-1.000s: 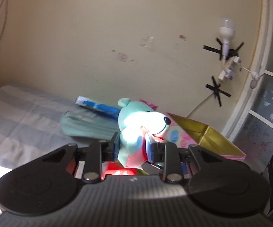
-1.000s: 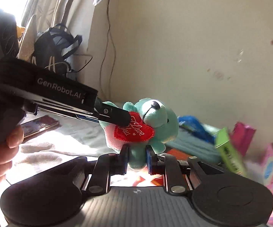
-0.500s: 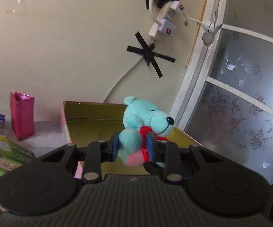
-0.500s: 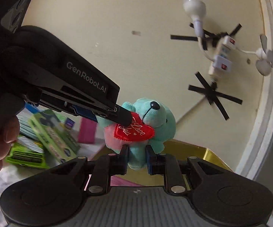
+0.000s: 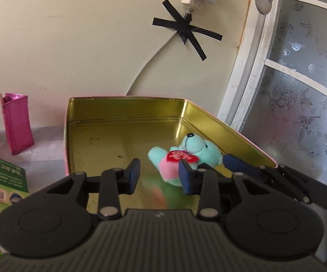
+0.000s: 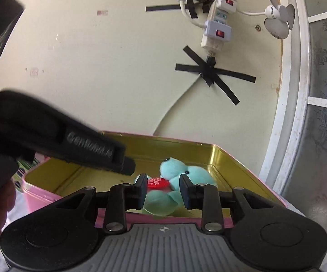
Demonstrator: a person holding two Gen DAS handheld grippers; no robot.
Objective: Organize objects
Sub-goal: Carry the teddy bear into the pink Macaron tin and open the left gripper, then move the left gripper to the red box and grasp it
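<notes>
The left gripper (image 5: 159, 173) had its fingers (image 5: 133, 172) spread wide, pinching nothing; the right-hand pad stood just in front of the bear's pink lower body, and contact could not be told. The right gripper (image 6: 162, 189) also had its fingers (image 6: 142, 187) spread and empty, with the bear showing in the gap beyond them. In the left view the right gripper's blue-padded finger came in from 3 o'clock, just beside the bear's head.

The bear (image 5: 184, 156) lay on its back on the floor of the tin (image 5: 127, 107), in the near right part, close to the right wall. Its long axis ran from 7 o'clock to 1 o'clock in the left view: pink body low and left, head up and right, snout pointing toward 12 o'clock. The red heart (image 5: 181, 156) on its chest faced up.

A pink carton (image 5: 17, 123) stood upright outside the tin at 9 o'clock, near green boxes (image 5: 2, 181) at the left edge.
</notes>
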